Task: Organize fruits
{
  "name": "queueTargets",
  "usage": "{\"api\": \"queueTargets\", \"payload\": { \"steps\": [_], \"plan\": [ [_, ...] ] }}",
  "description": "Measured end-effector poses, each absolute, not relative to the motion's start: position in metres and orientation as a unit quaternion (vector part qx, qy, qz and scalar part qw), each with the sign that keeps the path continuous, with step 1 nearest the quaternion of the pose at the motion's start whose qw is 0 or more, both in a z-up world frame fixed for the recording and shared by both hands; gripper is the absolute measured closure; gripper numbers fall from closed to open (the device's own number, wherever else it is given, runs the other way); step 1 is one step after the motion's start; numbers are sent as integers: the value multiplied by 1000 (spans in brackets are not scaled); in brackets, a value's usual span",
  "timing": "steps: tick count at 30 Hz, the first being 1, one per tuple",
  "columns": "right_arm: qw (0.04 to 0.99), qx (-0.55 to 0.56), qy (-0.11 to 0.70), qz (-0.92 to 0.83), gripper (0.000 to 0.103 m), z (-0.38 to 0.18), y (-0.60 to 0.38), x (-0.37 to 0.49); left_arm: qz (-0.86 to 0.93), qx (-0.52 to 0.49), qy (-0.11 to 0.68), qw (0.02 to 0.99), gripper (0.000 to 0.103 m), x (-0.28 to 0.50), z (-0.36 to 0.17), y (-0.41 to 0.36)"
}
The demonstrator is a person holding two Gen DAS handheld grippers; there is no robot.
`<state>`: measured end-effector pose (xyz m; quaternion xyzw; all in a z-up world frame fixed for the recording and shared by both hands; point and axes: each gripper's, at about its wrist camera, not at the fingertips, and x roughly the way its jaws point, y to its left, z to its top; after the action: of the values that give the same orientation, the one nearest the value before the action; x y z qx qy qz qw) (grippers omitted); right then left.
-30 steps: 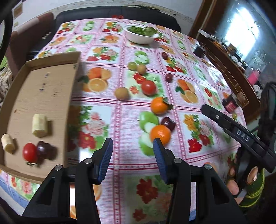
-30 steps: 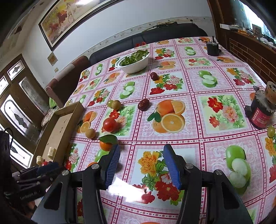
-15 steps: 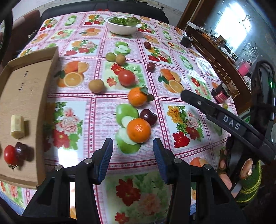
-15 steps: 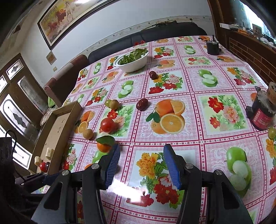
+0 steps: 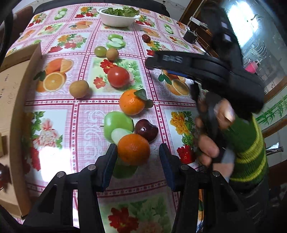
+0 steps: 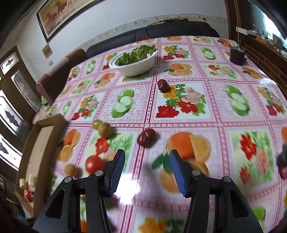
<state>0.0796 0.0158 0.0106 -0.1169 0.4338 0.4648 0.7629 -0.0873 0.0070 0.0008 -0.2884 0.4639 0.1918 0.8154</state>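
Orange fruit (image 5: pixel 133 149) sat between open left gripper (image 5: pixel 138 156) fingers, beside plum (image 5: pixel 146 130). Right gripper (image 6: pixel 146 166) open, holding nothing.

Both wrist cameras look steeply down, sharing the tomato (image 5: pixel 118 76) (image 6: pixel 94 164).

Pink checked tablecloth (image 5: pixel 86 125) printed with fruit and flowers, orange tangerine (image 5: pixel 133 149), red tomato (image 5: pixel 118 77), white bowl (image 6: pixel 138 62), brown cardboard tray (image 5: pixel 10 111)

You see a white bowl of greens (image 6: pixel 134 63) on the fruit-print tablecloth (image 6: pixel 206 107); a framed painting (image 6: pixel 59 14) hangs behind.
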Motion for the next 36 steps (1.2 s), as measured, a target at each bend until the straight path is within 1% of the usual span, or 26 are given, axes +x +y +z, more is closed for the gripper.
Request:
{"api": "queueTargets", "payload": {
  "steps": [3, 4, 5, 6, 7, 10, 11, 12, 27, 36],
  "plan": [
    [764, -133, 437, 456, 51, 0, 33, 83, 191, -286, 457, 820, 57, -85, 0, 8],
    [768, -138, 430, 455, 52, -1, 36, 82, 191, -284, 456, 822, 57, -84, 0, 9],
    [770, -143, 425, 453, 62, -1, 38, 81, 192, -282, 453, 824, 57, -84, 0, 8],
    [770, -146, 425, 453, 69, -2, 40, 81, 193, -278, 451, 826, 58, -83, 0, 8],
    [768, -142, 426, 457, 80, -2, 39, 81, 196, -273, 451, 827, 61, -83, 0, 7],
    [766, -132, 429, 460, 80, 0, 35, 83, 197, -267, 449, 830, 65, -85, 1, 7],
    [765, -126, 431, 461, 81, 1, 32, 83, 198, -268, 448, 830, 69, -86, 1, 8],
    [764, -120, 433, 463, 81, 2, 28, 83, 198, -267, 447, 830, 70, -88, 2, 7],
    [759, -80, 423, 489, 81, 29, -25, 48, 246, -261, 410, 838, 70, -128, 36, 15],
    [747, -71, 405, 522, 82, 52, -34, 18, 293, -251, 394, 834, 70, -152, 49, 25]
  ]
}}
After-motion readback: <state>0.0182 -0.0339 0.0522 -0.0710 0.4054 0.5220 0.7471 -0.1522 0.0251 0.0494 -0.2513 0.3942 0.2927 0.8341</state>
